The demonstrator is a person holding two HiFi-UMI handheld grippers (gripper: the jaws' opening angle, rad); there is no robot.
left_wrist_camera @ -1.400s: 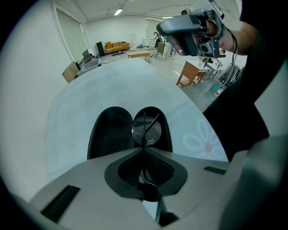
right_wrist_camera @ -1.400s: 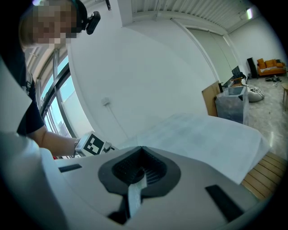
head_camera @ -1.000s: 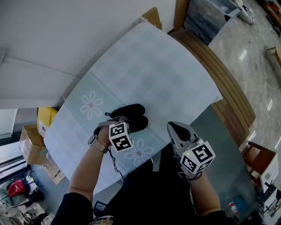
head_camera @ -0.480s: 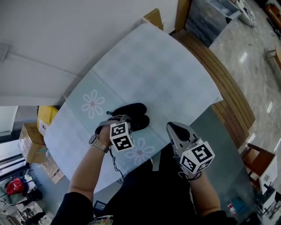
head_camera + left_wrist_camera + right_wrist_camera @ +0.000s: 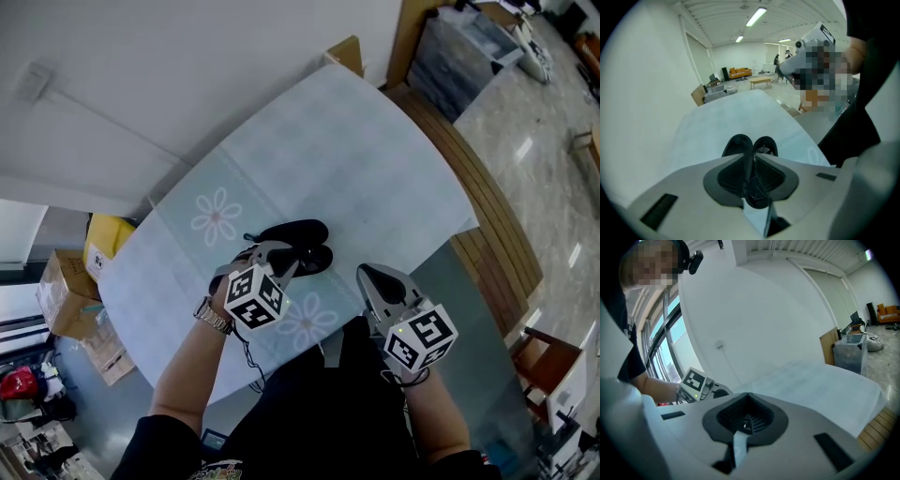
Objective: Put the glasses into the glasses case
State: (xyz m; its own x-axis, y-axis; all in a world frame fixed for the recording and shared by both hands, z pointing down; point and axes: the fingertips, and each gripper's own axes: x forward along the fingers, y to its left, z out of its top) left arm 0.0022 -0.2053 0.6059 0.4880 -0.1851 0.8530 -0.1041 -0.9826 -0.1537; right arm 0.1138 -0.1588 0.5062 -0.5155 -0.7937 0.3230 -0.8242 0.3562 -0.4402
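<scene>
Your right gripper [image 5: 371, 275], smooth grey plastic, hangs off the table's near edge at 5 o'clock, jaws pressed together on nothing. Your left gripper [image 5: 277, 255] is likewise closed. At its 1 o'clock, the black clamshell glasses case [image 5: 300, 239] lies open on flower-printed cloth [image 5: 375, 159], and thin glasses [image 5: 765, 150] seemingly lie inside it.

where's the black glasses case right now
In the head view the open black glasses case lies on the flowered tablecloth near its front edge, just beyond the left gripper, between two flower prints.
</scene>
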